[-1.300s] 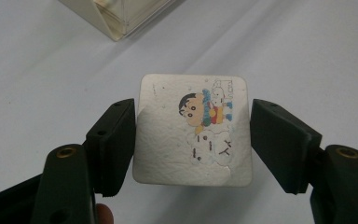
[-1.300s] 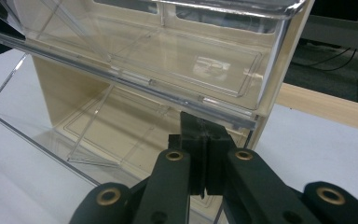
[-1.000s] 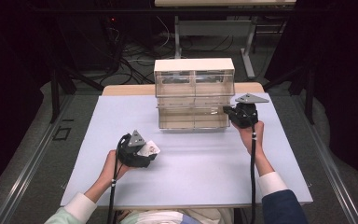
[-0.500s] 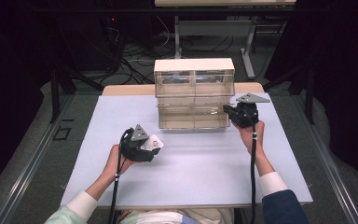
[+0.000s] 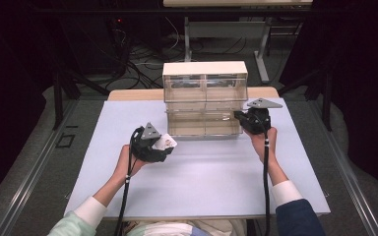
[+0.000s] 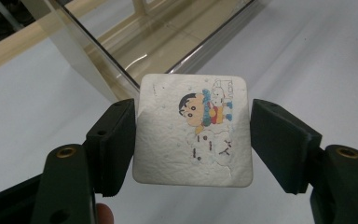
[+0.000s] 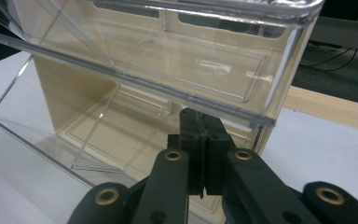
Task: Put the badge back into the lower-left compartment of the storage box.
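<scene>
1. The room is dark, with cables on the floor behind; the work sits on a white table (image 5: pixel 202 182) with a wooden strip at its far edge.

2. The landmark is the cabinet (image 5: pixel 204 69), a cream frame with clear drawers, standing at the far middle of the table. The top row shows two clear drawer fronts side by side; the lower part is tipped open toward the person as a clear bin (image 5: pixel 204 125).

3. What has changed: the left gripper (image 5: pixel 153 147) has moved up and toward the cabinet over the last second, from a spot farther to the near left of it. Its jaws have not shifted; they are clamped on the two side edges of a white pad (image 6: pixel 193 130) with a cartoon print, which now hangs in front of the cabinet's lower left corner, clear of the table.

4. The right gripper (image 5: pixel 251 120) has kept its place at the cabinet's right side. Its jaws [no gap between them in the right gripper view] are pressed together on the rim of the open bin (image 7: pixel 135 121), seemingly holding it tipped out.

5. My reading: with the bin held open and the pad approaching, the pad is about to go into the bin; it is not yet over the opening.

6. Count: one cabinet, two top drawers, one open bin, one pad, two grippers.
</scene>
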